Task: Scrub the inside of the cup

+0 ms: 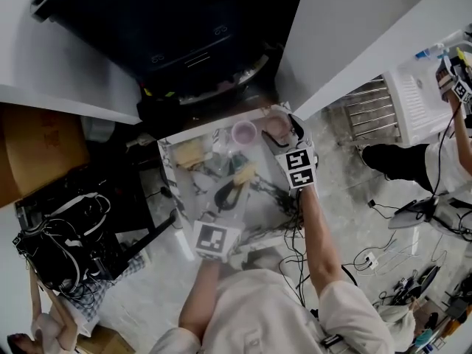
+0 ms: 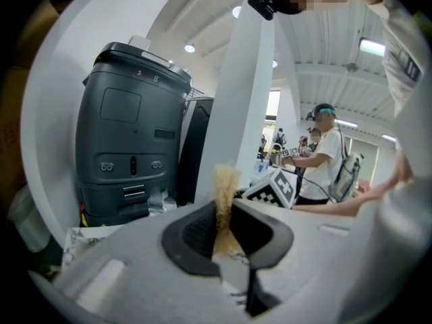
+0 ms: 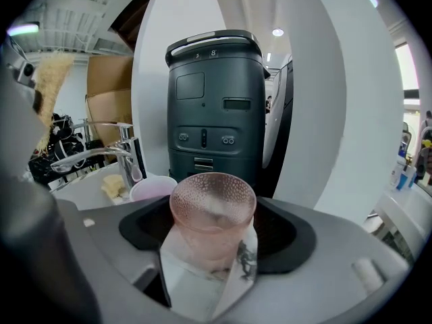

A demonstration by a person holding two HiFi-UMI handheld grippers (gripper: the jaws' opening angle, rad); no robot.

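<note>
White marbled counter [image 1: 173,198] with a tap [image 3: 101,155] is seen from above in the head view, in front of a dark grey machine [image 3: 214,106] that stands between white walls. Cardboard boxes [image 3: 108,90] are seen behind the tap. The pink cup [image 3: 212,208], a glass with a dimpled wall, is held upright above the far right corner of the counter. It is clamped between the jaws of the right gripper [image 3: 209,262], which are closed against its lower wall, and its mouth is turned up. A lilac cup [image 3: 152,187] is placed just beside it, to the left, near the far edge. A yellow sponge [image 3: 113,184] lies near the far left corner, close to the foot of the tap. The left gripper [image 2: 228,238] is held over the middle of the counter, and its jaws are pressed together on a tan scrubber [image 2: 225,194], which stands up from between them. The scrubber seems to be a bundle of coarse fibres, though this cannot be confirmed because it is blurred. It is held outside the cup and apart from it. A person in a white shirt [image 2: 327,160] can be seen further back in the room.
</note>
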